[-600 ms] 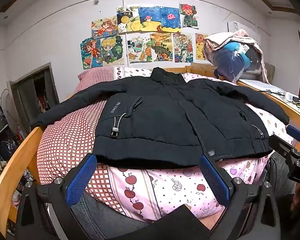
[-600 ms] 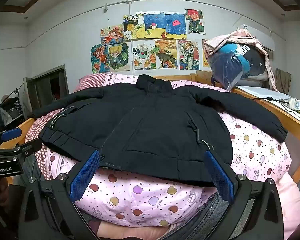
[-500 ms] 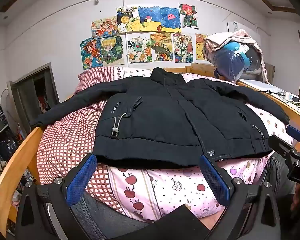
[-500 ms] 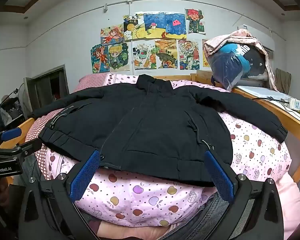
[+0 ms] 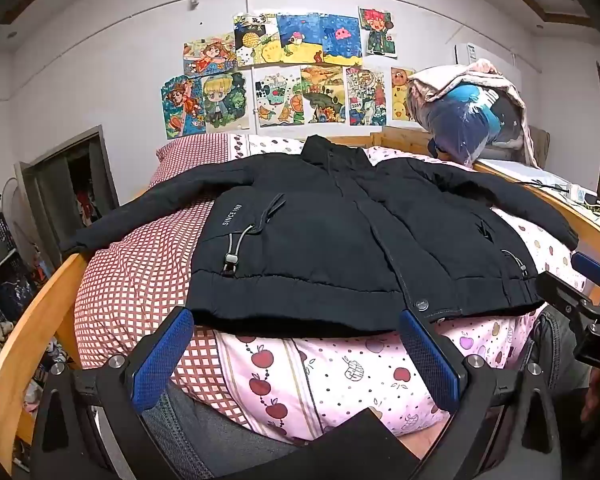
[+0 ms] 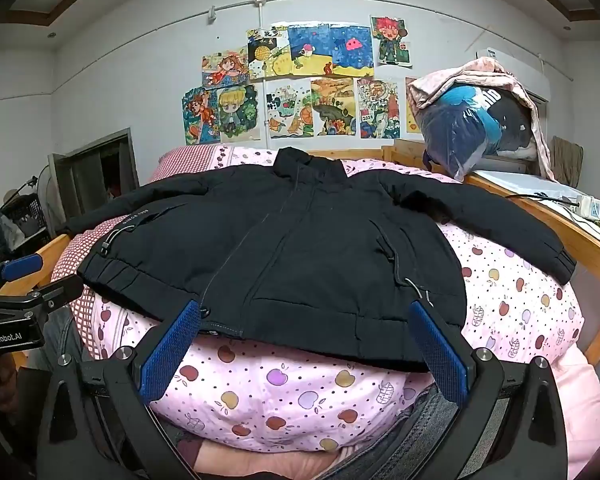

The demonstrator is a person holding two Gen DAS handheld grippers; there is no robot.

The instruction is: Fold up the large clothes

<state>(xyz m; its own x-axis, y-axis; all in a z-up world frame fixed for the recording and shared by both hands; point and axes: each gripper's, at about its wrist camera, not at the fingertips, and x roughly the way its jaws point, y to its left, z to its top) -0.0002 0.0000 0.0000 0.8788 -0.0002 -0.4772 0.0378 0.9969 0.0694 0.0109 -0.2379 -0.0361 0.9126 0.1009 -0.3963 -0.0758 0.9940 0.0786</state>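
Jacket (image 5: 340,248): flat, frame centre; we judge it soft, bulky.
Left gripper (image 5: 296,356): fingers spread, empty.
Right gripper (image 6: 304,352): spread, empty.
Hold: we would take the hem (image 6: 300,332).

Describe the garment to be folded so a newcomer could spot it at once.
Find the wooden-framed bed under the wall of drawings. Spread flat across its covers, sleeves out, is the black jacket. It is the only dark garment there, lying on pink apple-print and red-checked bedding.

Black jacket (image 6: 300,248) flat—gripper (image 6: 305,338) agape.
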